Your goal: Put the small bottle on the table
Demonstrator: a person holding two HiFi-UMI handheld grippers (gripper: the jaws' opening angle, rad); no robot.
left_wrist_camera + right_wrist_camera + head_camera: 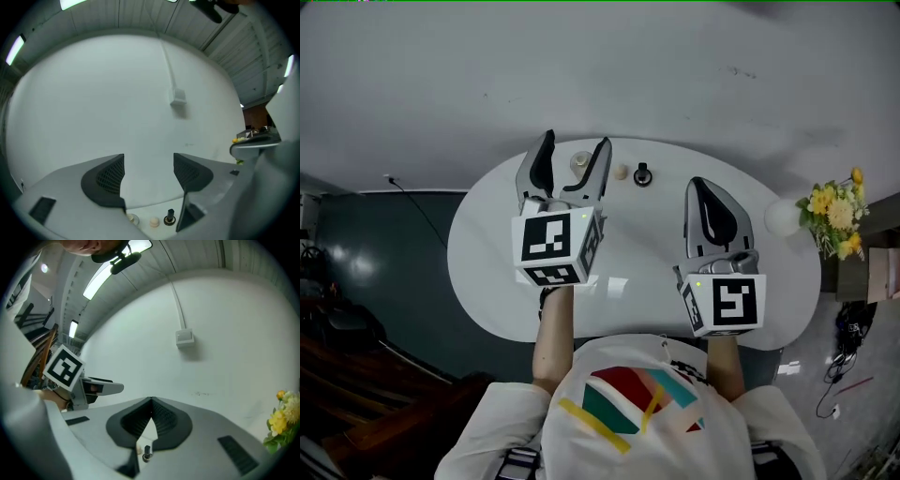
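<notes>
The small dark bottle (642, 174) stands upright on the white oval table (487, 272) near its far edge; it also shows low in the left gripper view as the small bottle (169, 217) and in the right gripper view as the bottle (146, 453). Left of it lie a beige ball (622, 172) and a small clear round piece (579, 162). My left gripper (577, 141) hangs open above the clear piece with nothing between its fingers; the left gripper view shows the same open left gripper (149, 161). My right gripper (697, 184) is shut and empty, to the bottle's right; its tips meet in the right gripper view (151, 401).
A bunch of yellow flowers (836, 214) and a white round object (783, 217) sit at the table's right end. A plain white wall with a cable and a small box (184, 337) rises behind the table. Dark floor lies to the left.
</notes>
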